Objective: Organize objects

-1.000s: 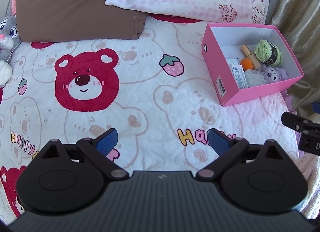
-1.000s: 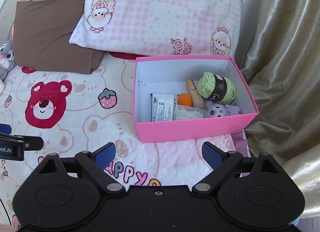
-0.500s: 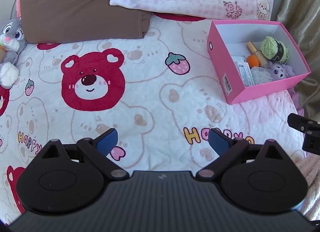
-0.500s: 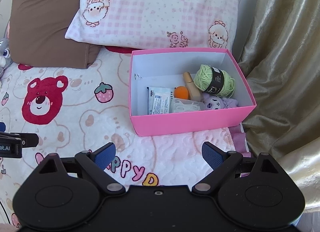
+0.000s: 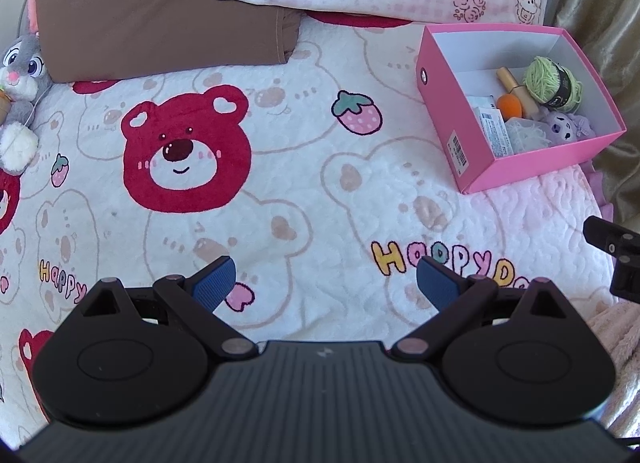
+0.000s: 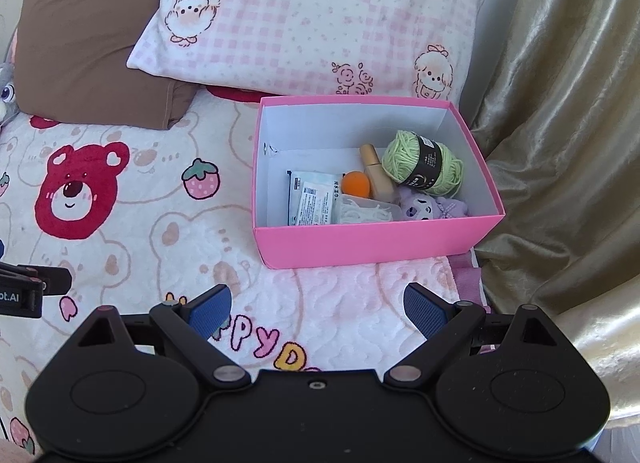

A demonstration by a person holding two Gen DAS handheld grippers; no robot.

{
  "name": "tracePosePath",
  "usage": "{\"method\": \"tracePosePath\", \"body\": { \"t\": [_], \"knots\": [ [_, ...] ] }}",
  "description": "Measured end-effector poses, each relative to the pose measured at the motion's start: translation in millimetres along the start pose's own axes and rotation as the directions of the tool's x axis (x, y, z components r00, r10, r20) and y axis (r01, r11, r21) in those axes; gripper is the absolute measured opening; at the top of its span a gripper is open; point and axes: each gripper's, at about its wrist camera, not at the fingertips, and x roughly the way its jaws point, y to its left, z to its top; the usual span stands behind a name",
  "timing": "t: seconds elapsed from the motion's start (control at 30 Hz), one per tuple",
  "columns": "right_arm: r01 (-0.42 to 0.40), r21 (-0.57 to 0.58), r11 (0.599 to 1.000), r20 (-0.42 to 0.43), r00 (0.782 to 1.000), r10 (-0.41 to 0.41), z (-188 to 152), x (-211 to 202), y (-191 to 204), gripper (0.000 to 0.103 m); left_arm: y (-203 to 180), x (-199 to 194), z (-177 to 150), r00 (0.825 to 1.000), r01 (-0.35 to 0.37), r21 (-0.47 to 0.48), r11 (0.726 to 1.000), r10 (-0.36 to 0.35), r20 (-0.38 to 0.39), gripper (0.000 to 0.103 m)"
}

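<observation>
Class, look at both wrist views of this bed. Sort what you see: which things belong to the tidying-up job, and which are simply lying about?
Part of the job:
pink box
green yarn ball
orange ball
white packet
purple toy
left hand-held gripper, open
right hand-held gripper, open

Just lying about:
brown pillow
pink checked pillow
grey rabbit plush
gold curtain

Left gripper (image 5: 324, 283) hangs empty, jaws wide, over the bear-print blanket (image 5: 304, 183); pink box (image 5: 532, 171) of small items sits far right
</observation>
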Motion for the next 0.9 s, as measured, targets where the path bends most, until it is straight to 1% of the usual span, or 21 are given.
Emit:
{"method": "tracePosePath", "body": {
  "t": [0.13, 0.37, 0.73, 0.9],
  "knots": [
    [0.003, -0.005, 1.000, 0.001, 1.000, -0.003, 0.1, 0.0, 2.4, 0.095, 0.9, 2.5, -0.2, 1.000, 0.009, -0.007, 1.000, -0.009, -0.011, 0.098],
    [0.010, -0.007, 1.000, 0.001, 1.000, -0.010, 0.6, 0.2, 2.3, 0.095, 2.0, 3.4, 0.1, 1.000, -0.005, -0.019, 1.000, 0.005, -0.017, 0.098],
    [0.023, 0.004, 1.000, -0.004, 1.000, -0.023, -0.7, 2.1, -2.0, 0.095, 1.8, 4.7, -0.5, 1.000, -0.001, -0.021, 1.000, 0.000, -0.030, 0.098],
    [0.030, -0.001, 1.000, -0.008, 1.000, -0.030, -1.9, 3.6, 0.1, 0.095, 5.4, 4.5, -2.5, 0.999, 0.016, -0.035, 0.999, -0.017, -0.029, 0.098]
  ]
}}
